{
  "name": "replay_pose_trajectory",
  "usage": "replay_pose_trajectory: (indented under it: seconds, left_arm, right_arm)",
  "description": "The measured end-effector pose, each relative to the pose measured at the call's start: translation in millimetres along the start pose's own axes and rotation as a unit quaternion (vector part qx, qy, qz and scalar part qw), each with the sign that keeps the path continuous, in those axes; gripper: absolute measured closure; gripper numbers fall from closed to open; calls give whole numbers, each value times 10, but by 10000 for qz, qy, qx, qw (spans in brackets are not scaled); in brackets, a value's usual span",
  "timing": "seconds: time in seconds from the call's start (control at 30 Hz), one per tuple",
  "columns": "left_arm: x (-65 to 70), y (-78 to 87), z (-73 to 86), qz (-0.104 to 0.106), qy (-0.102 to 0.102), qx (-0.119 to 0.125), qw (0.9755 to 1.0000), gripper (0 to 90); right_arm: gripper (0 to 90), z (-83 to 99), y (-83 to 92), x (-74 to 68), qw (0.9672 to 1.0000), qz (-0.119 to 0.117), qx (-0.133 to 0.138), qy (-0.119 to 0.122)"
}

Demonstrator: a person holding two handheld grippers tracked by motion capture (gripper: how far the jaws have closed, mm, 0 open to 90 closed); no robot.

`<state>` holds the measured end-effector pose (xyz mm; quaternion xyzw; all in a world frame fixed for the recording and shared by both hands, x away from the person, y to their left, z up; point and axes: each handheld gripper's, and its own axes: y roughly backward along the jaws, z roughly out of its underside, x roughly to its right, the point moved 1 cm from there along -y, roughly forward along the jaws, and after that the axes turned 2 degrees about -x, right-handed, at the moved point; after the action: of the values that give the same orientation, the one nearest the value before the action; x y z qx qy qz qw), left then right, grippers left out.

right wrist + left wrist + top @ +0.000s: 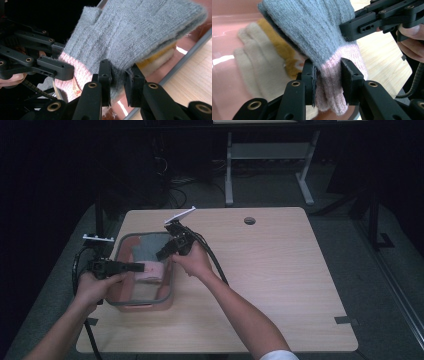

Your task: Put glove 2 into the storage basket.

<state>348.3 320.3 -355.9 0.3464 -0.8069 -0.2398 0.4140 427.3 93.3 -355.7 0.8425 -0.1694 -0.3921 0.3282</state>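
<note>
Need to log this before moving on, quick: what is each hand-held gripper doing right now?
Left hand-held gripper: closed on the pink cuff of the grey glove.
Right hand-held gripper: closed on the same glove's grey edge.

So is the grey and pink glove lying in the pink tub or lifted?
Lifted. The left gripper pinches the glove at its pink cuff, the right gripper its grey edge, above the cream glove in the tub.

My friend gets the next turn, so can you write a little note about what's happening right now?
Left tool: shut on the pink cuff of the grey glove.
Right tool: shut on the glove's grey edge.
The glove hangs between both tools, over the pink bin.
Cream and yellow gloves lie in the bin.
Done: glove gripped by both tools.
Left: probably lifting it clear or laying it down.
</note>
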Motion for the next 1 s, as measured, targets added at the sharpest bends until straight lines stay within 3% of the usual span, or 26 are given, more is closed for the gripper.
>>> replay_pose_trajectory:
  seconds: [0.5, 0.77, 1.0]
  left_arm:
    - [-177, -72, 144, -76, 215, -96, 9997, 673]
    - [-349, -191, 239, -339, 314, -465, 9978, 673]
    - [-358, -202, 225, -439, 178, -617, 9970, 637]
  right_arm:
    - [755, -1, -191, 42, 9996, 101, -246, -22]
    - [765, 6, -107, 78, 9998, 165, -138, -32]
    - [760, 15, -80, 73, 9998, 181, -115, -20]
